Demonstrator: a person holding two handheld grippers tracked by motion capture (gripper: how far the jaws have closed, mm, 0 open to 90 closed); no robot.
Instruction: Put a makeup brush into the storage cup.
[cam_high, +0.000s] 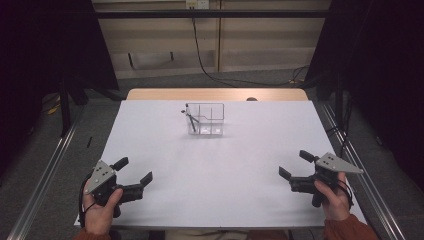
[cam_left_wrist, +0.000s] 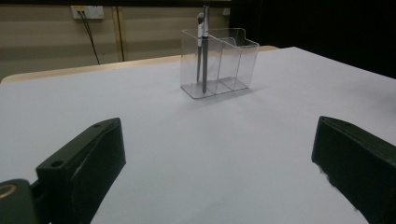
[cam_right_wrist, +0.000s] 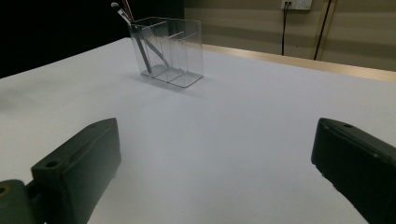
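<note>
A clear plastic holder (cam_high: 205, 119) with several compartments stands on the far middle of the white table. Two thin pens (cam_high: 191, 120) lean in its left compartment. From the left gripper view the holder (cam_left_wrist: 219, 62) sits far ahead with the pens (cam_left_wrist: 202, 51) upright in its near-left cell; the right gripper view shows the holder (cam_right_wrist: 168, 51) and slanted pens (cam_right_wrist: 140, 42) far ahead to the left. My left gripper (cam_high: 133, 171) rests open at the near left corner, nothing between its jaws. My right gripper (cam_high: 295, 164) is open at the near right, also with nothing in it.
The white table top (cam_high: 215, 170) spreads wide between the grippers and the holder. A wooden strip (cam_high: 215, 94) edges the far side. Metal rails (cam_high: 45, 170) run along both sides on the floor, and a black cable (cam_high: 210, 70) trails behind.
</note>
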